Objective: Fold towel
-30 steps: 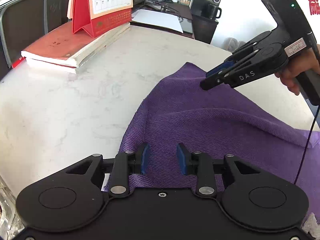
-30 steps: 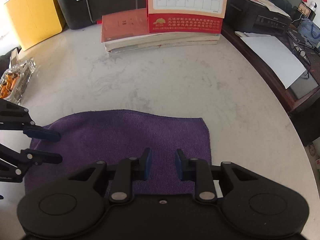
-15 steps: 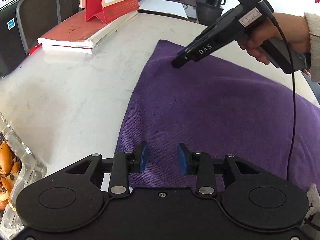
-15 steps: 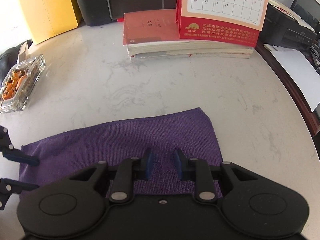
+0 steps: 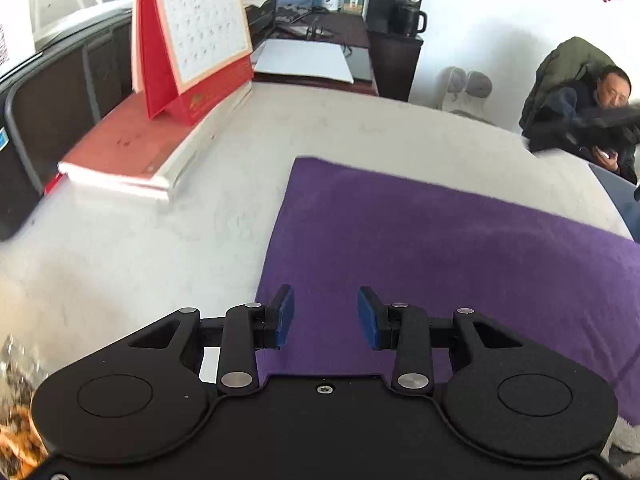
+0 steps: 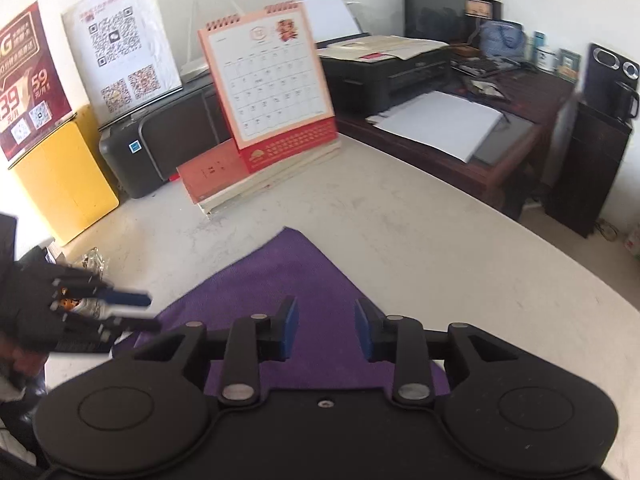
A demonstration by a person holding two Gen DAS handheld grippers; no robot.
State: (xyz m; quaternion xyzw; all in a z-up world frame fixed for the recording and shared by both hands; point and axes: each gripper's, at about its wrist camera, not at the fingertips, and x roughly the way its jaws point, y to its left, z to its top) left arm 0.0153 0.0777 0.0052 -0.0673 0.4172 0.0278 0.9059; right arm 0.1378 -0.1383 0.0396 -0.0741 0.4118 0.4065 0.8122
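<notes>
A purple towel lies flat on the white marble table. It also shows in the right wrist view, with one corner pointing toward the books. My left gripper is open and empty, raised over the towel's near left edge. My right gripper is open and empty, raised above the towel. The left gripper also shows blurred at the left of the right wrist view, open, beside the towel's left edge.
A stack of books with a red desk calendar stands at the back of the table. A glass dish with orange pieces sits at the near left. A dark desk with paper lies beyond the table's edge.
Both grippers have lifted and tilted up, away from the towel. The right gripper has left the left wrist view. The towel now lies flat, without the earlier raised fold.
</notes>
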